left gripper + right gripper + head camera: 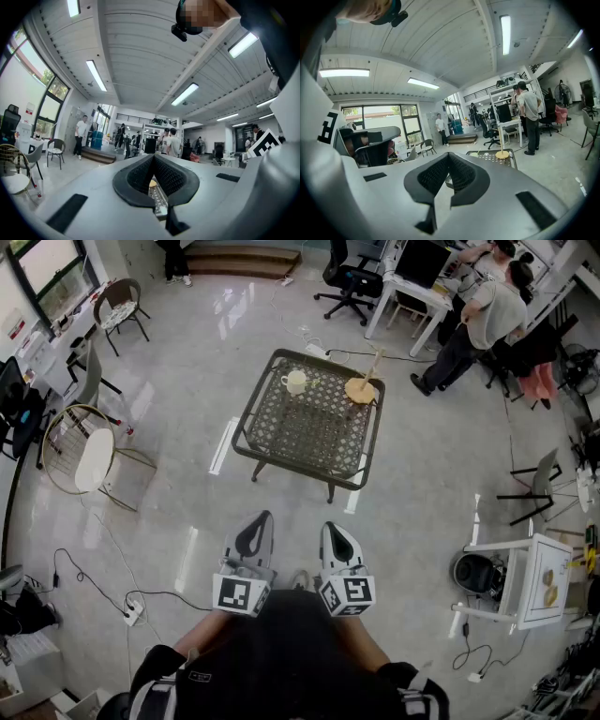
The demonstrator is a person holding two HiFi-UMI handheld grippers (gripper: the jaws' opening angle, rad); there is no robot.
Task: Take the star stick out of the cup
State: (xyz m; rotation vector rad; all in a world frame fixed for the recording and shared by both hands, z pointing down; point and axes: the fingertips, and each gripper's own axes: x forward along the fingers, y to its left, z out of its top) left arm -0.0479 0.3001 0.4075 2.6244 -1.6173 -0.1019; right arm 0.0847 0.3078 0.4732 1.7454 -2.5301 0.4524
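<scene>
A cream cup [295, 382] stands on the far left part of a dark mesh table [309, 442] some way ahead of me. Something thin pokes out of the cup, too small to tell as the star stick. The right gripper view shows the cup [474, 154] with a short stick leaning from it. My left gripper [263, 517] and right gripper [330, 527] are held side by side close to my body, well short of the table. Both are shut with nothing between the pads, as the left gripper view [153, 157] and right gripper view [448, 154] show.
A yellow round stand with an upright rod [361, 387] sits on the table's far right. A round wire chair [80, 454] is at the left, a white side table [525, 577] at the right. A power strip and cables [131, 611] lie on the floor. People [487, 310] stand at desks beyond.
</scene>
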